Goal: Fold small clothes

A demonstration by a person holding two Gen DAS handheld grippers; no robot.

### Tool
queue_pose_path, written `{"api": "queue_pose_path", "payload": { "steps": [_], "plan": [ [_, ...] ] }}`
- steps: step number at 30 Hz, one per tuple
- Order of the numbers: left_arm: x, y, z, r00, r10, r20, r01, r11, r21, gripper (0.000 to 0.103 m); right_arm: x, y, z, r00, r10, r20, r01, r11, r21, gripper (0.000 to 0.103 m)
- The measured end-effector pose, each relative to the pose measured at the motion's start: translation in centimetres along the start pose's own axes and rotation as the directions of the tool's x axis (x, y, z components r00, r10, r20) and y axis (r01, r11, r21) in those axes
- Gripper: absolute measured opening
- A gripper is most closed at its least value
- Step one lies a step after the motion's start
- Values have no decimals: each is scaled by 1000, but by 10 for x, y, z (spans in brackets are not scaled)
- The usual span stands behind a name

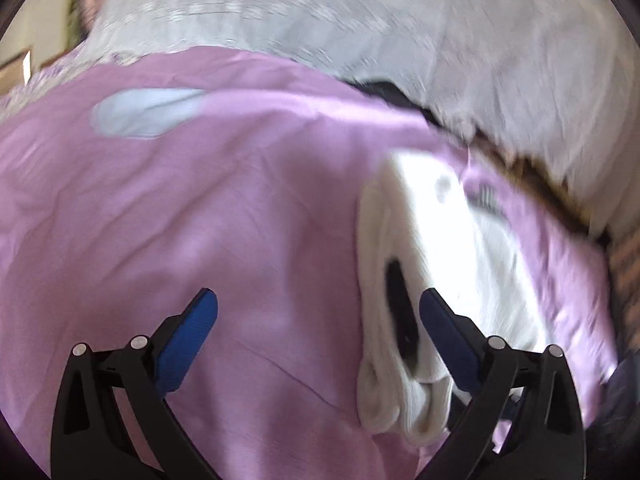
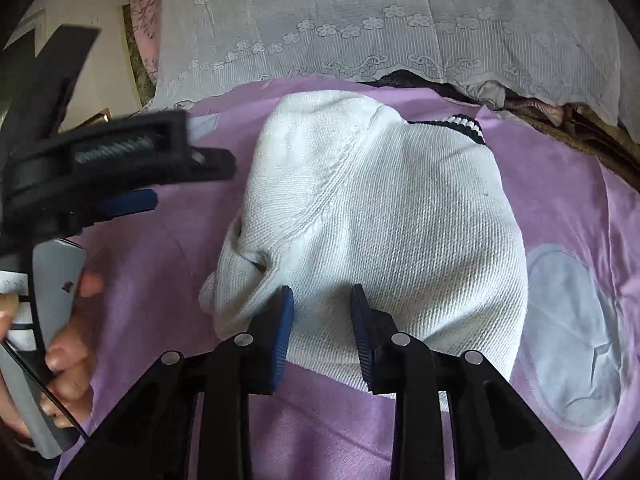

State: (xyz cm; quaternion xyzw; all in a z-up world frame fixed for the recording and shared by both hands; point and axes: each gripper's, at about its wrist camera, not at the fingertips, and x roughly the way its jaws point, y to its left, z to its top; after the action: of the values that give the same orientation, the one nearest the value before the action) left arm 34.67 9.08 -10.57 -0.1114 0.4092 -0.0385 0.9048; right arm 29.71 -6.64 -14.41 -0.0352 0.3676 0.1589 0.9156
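Note:
A small white knit sweater (image 2: 376,216) with a dark striped collar lies folded on a pink bedsheet (image 2: 172,264). My right gripper (image 2: 322,300) hovers over its near edge, jaws partly open, nothing between them. In the left wrist view the sweater (image 1: 432,280) shows blurred at the right. My left gripper (image 1: 318,304) is wide open and empty over the sheet, its right finger by the sweater's folded edge. The left gripper also shows in the right wrist view (image 2: 120,184), held by a hand at the left.
A white lace cover (image 2: 360,20) lies over the bed's far part. The pink sheet (image 1: 180,220) bears pale grey patches (image 2: 568,336). A dark gap and brown woven edge (image 2: 580,128) run along the far right.

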Motion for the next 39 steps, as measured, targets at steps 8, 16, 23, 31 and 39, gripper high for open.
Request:
{"api": "queue_pose_path", "payload": {
  "steps": [8, 16, 23, 31, 39],
  "plan": [
    [19, 8, -2, 1000, -3, -21, 3, 1000, -2, 99, -5, -22, -2, 985, 172, -1, -171, 981, 96, 42],
    [-13, 6, 2, 997, -35, 65, 38, 999, -31, 98, -39, -67, 13, 975, 188, 118, -209, 956, 208, 38],
    [-19, -31, 16, 984, -142, 106, 135, 989, 66, 98, -27, -127, 47, 976, 138, 170, -191, 917, 351, 31],
    [5, -61, 20, 985, -144, 91, 129, 980, 149, 98, 12, -138, 77, 978, 140, 154, -184, 926, 331, 32],
    [62, -72, 18, 992, -118, -47, 124, 980, 155, 99, 72, -155, 97, 984, 174, 21, -171, 925, 340, 29]
  ]
}}
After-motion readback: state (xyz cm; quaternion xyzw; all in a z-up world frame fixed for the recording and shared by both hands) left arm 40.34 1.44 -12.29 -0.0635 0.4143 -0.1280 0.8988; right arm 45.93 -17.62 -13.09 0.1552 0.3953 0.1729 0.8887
